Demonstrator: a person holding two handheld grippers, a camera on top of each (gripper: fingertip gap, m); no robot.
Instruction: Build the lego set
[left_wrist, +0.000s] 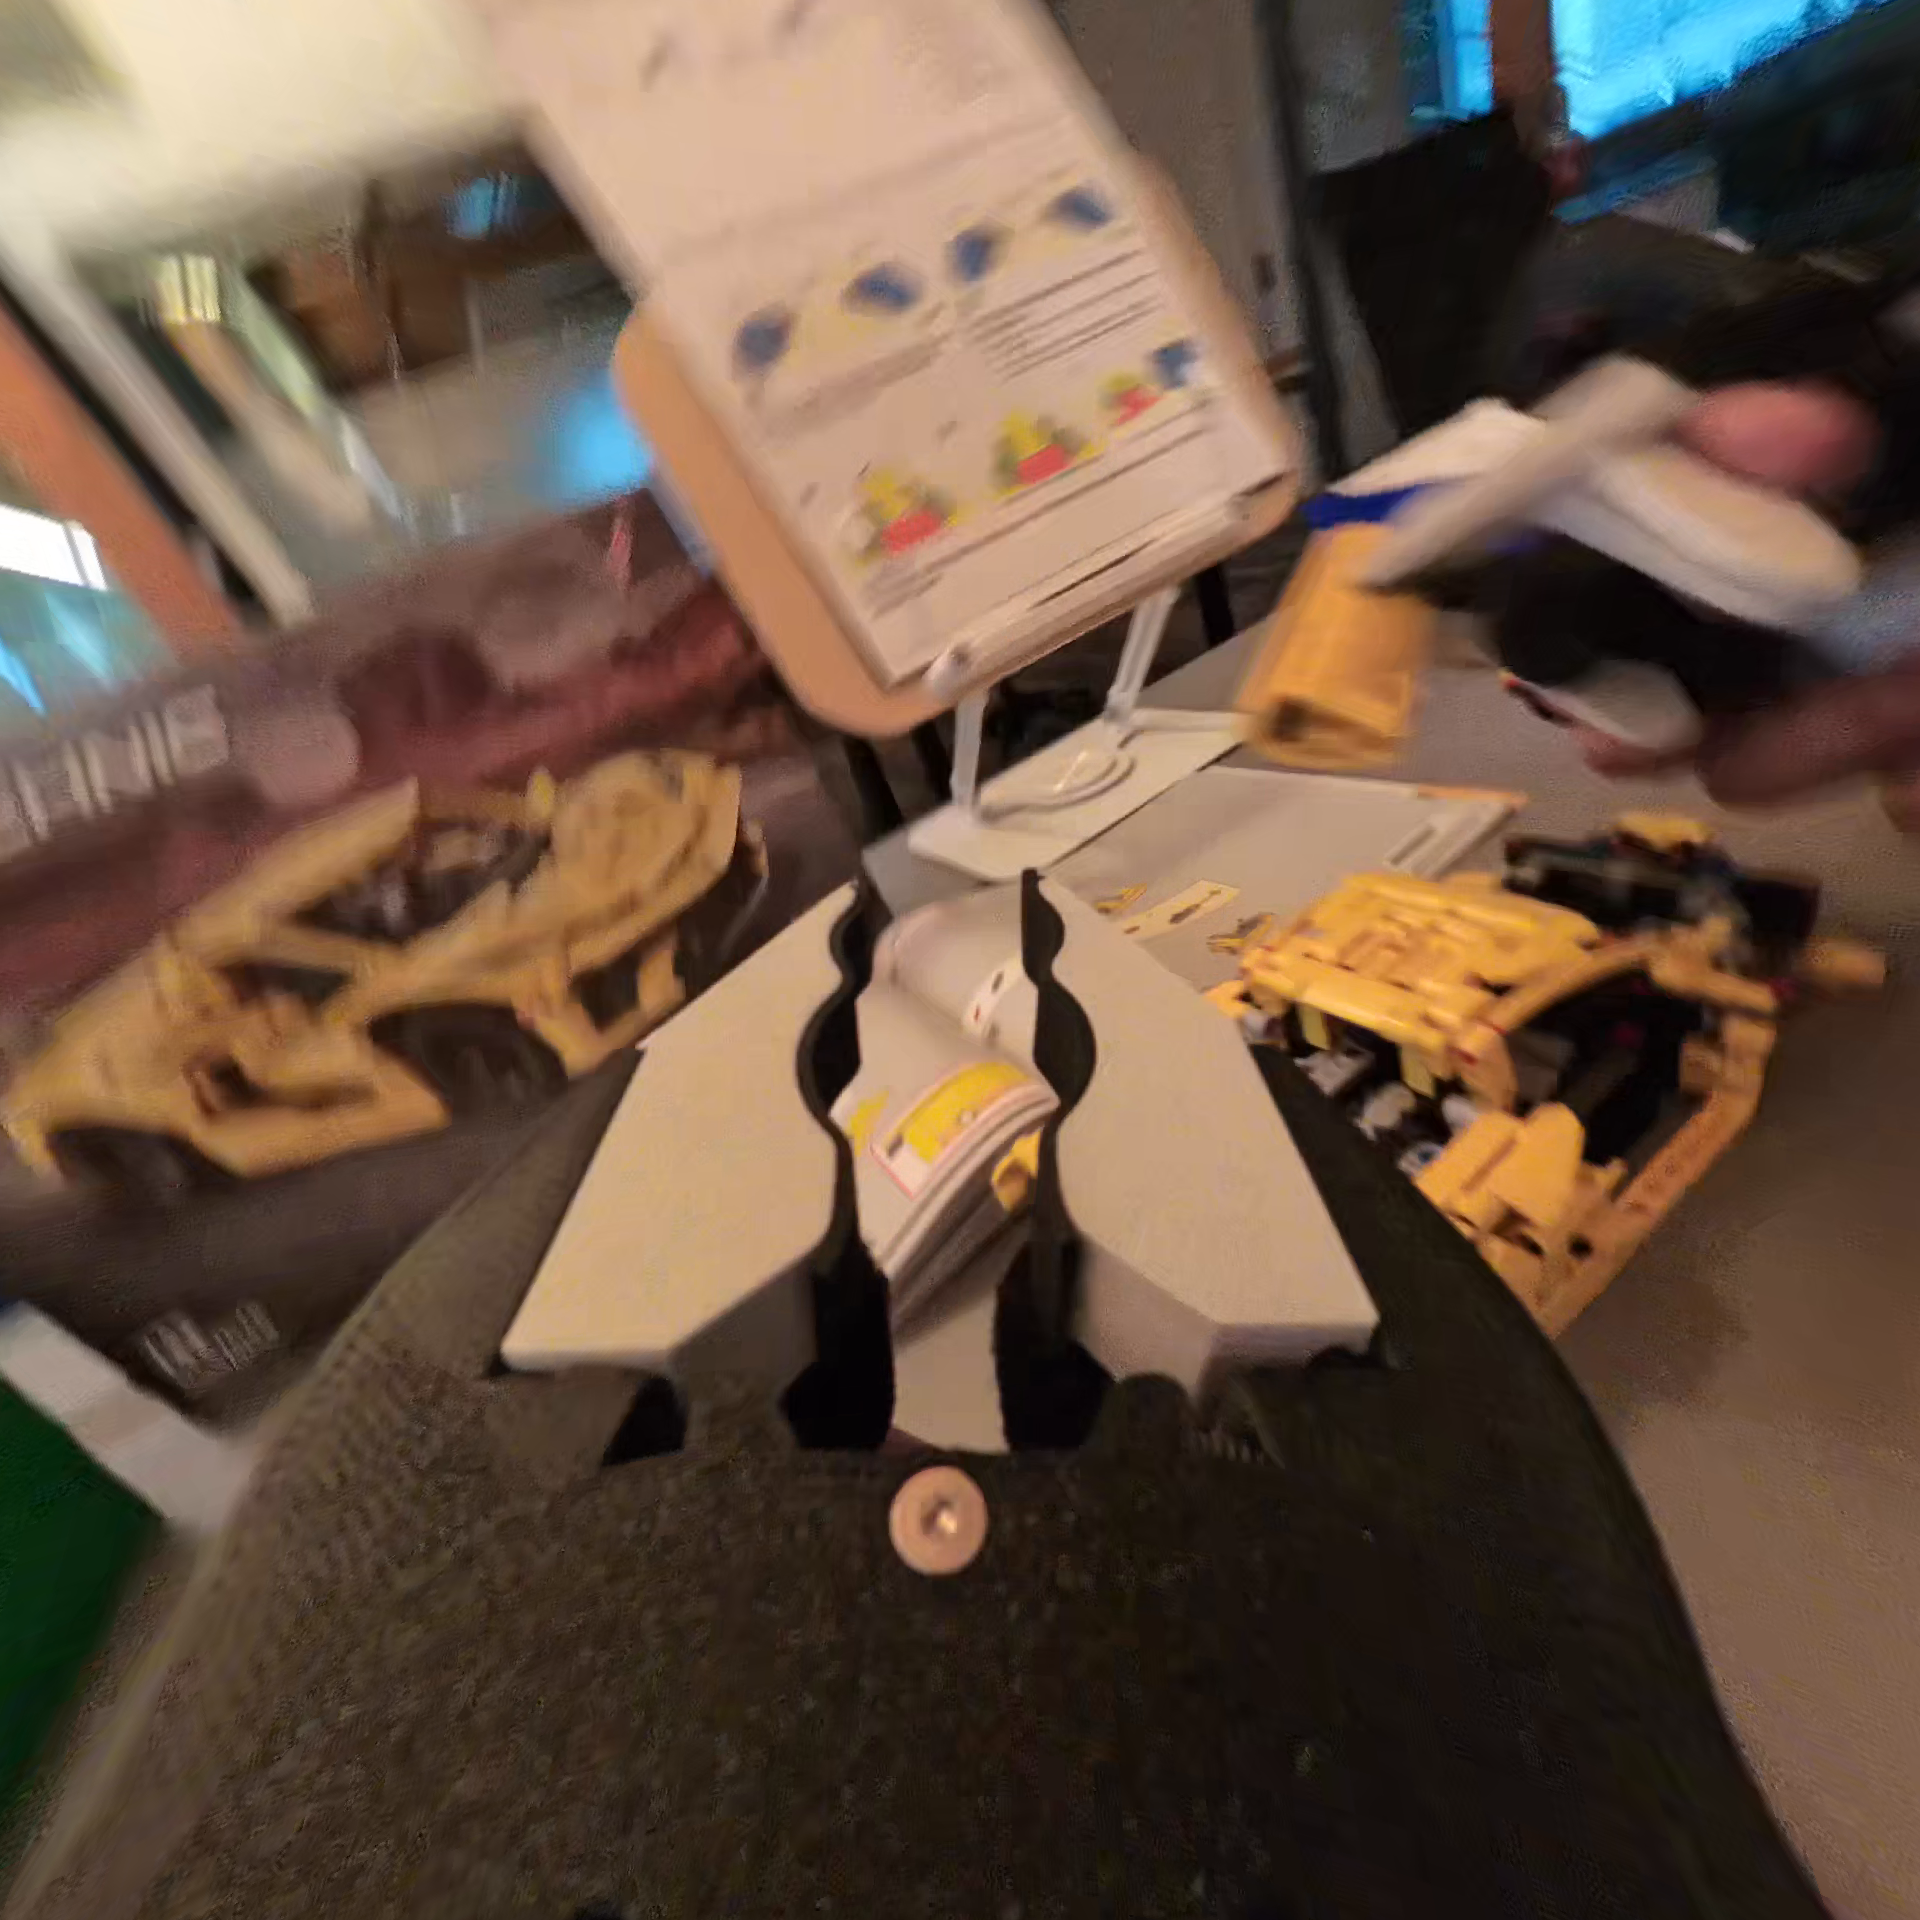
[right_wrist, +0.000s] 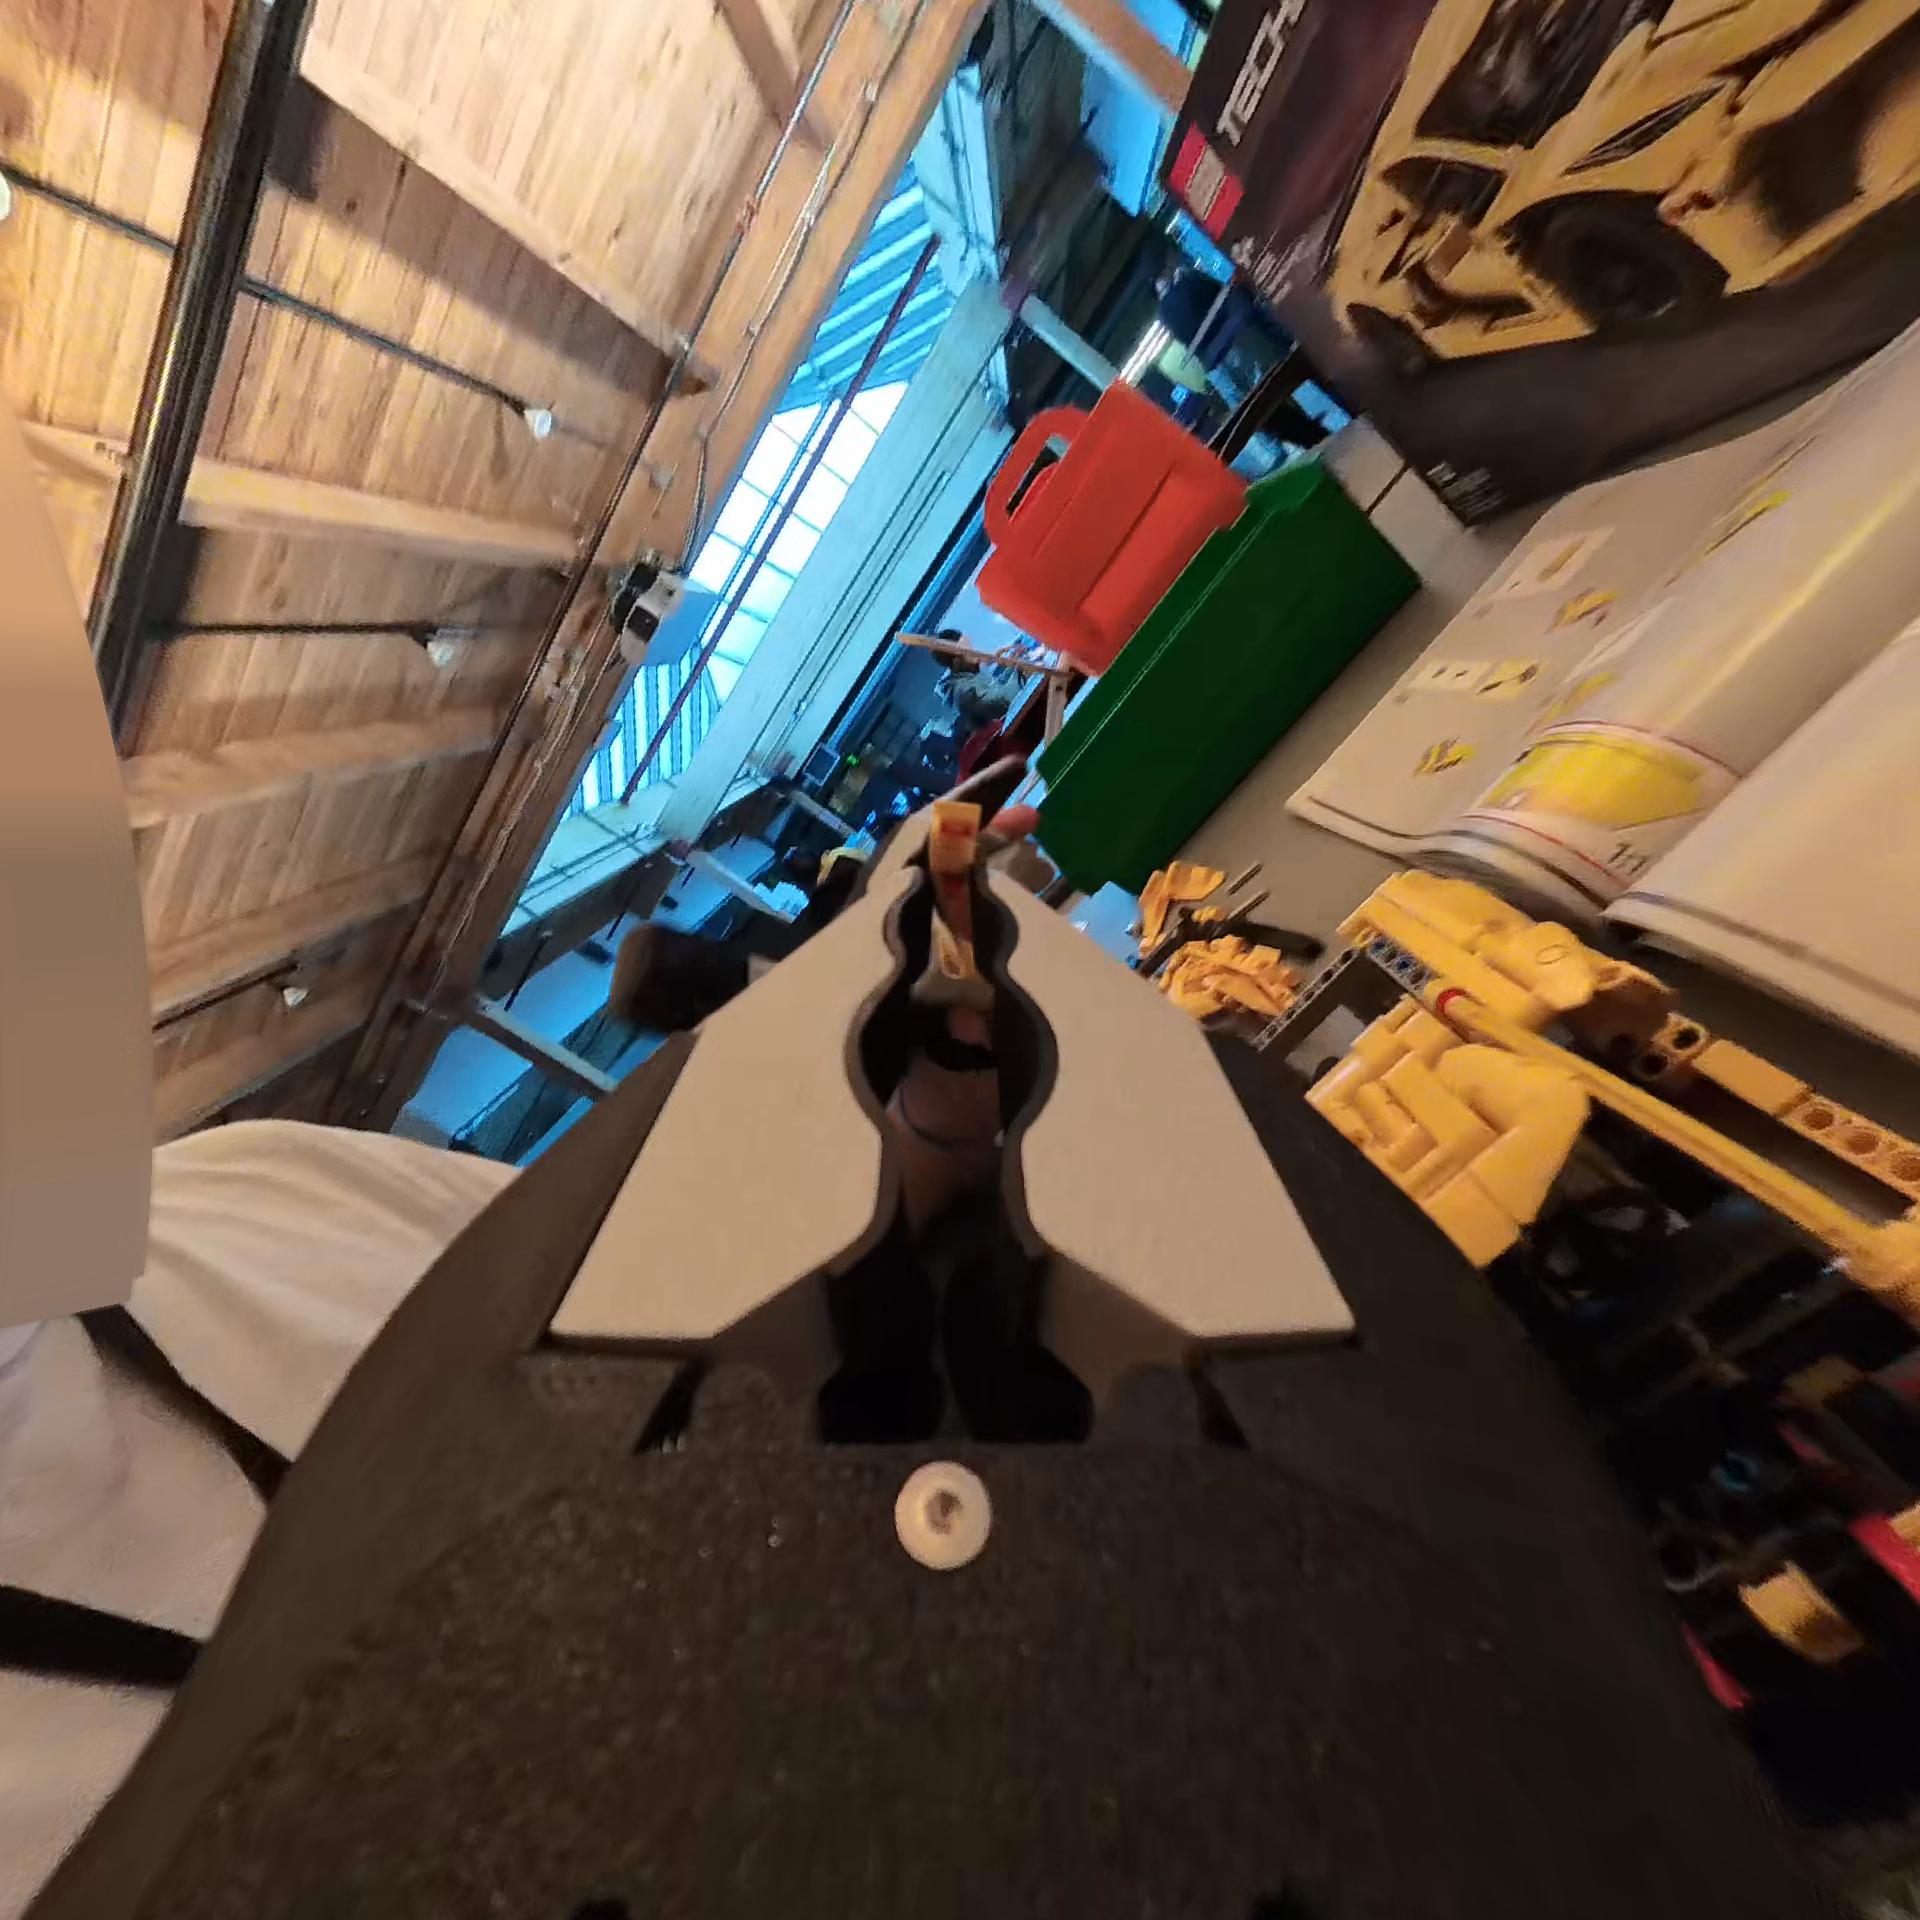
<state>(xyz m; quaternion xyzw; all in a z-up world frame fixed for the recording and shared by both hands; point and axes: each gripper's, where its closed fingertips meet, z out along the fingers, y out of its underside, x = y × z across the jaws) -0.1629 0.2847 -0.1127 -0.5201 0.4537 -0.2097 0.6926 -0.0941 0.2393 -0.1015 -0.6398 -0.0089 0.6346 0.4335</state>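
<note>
Left gripper (left_wrist: 940, 925): jaws spread, empty | right gripper (right_wrist: 951, 883): jaws pinching small yellow piece (right_wrist: 954, 883) | yellow car model (left_wrist: 1475, 1029) on worktop (left_wrist: 1766, 1299).

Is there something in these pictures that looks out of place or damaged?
Nothing looks damaged or spilled. The yellow car model lies open and unfinished on the table, which fits a build in progress. Loose yellow pieces sit beside it. The right gripper holds a small yellow part; the left gripper is open.

a grey table (left_wrist: 1766, 1247) carries the yellow lego car (left_wrist: 1455, 1039), open instruction booklets (right_wrist: 1621, 727), a green bin (right_wrist: 1226, 675) and the set's box (left_wrist: 312, 935).
</note>
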